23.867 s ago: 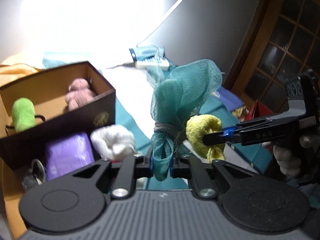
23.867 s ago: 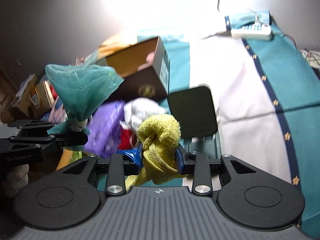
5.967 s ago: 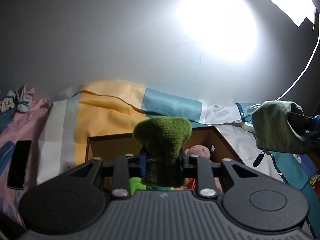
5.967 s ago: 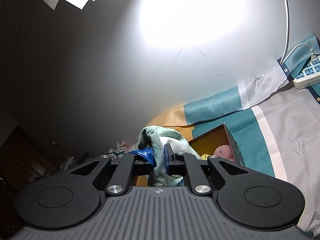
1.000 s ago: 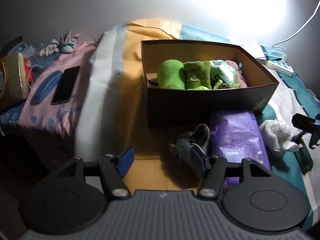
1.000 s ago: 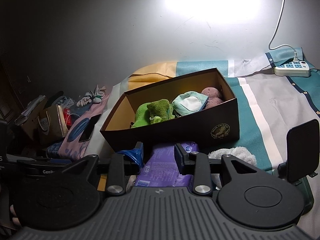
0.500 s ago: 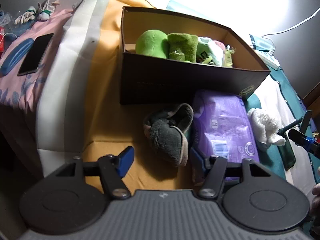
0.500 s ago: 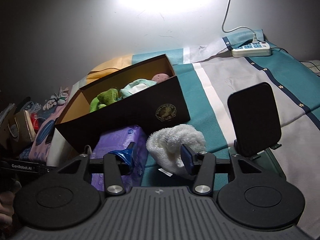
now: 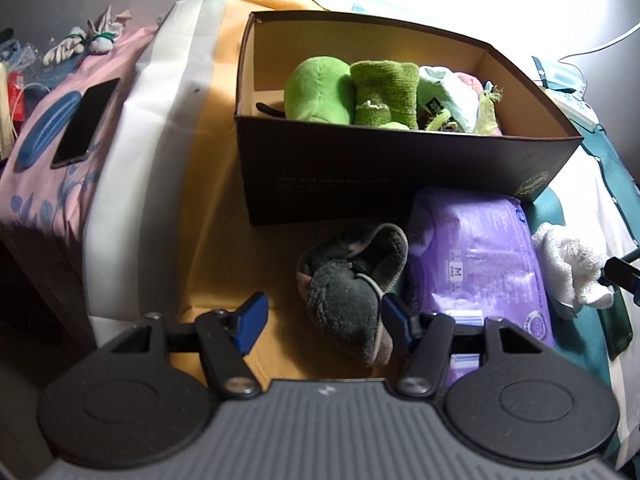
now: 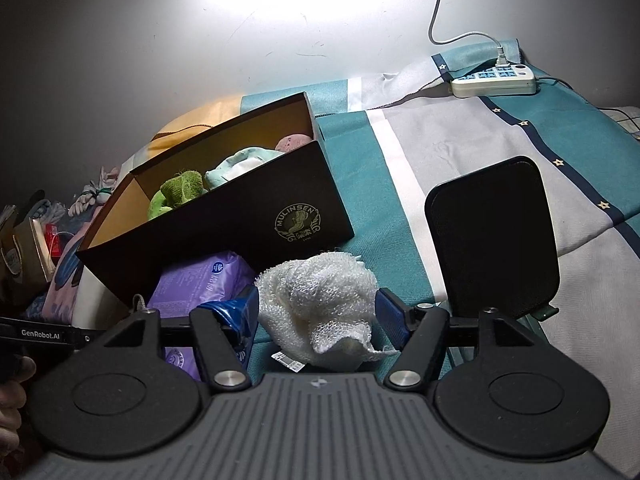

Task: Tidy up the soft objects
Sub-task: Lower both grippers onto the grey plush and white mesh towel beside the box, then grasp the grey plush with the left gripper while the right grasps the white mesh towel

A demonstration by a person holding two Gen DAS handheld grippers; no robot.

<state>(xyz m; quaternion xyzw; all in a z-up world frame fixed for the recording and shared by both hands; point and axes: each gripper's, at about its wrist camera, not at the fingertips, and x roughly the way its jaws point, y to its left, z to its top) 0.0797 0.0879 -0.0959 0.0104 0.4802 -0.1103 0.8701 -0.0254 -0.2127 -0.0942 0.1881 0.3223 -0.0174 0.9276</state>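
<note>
Soft objects, left wrist view: green plush (image 9: 318, 90), green knit piece (image 9: 382, 92) and a pale cloth (image 9: 450, 94) already in the brown box (image 9: 400, 176).
Left outside: grey slipper (image 9: 350, 290), purple pack (image 9: 476, 264), white mesh puff (image 9: 572, 270), all on the bedspread in front of the box.
Left gripper (image 9: 322, 316): spread wide, straddling the slipper heel, not yet closed.
Slipper axis: runs away from the camera, opening toward the box.
Right wrist view, right gripper (image 10: 316, 312): spread, puff (image 10: 320, 304) between the pads, touching or just beside them, not squeezed.
Puff: roundish, no clear long axis; loose tail toward the camera.
Progress: judged over halfway; three items left.
</note>
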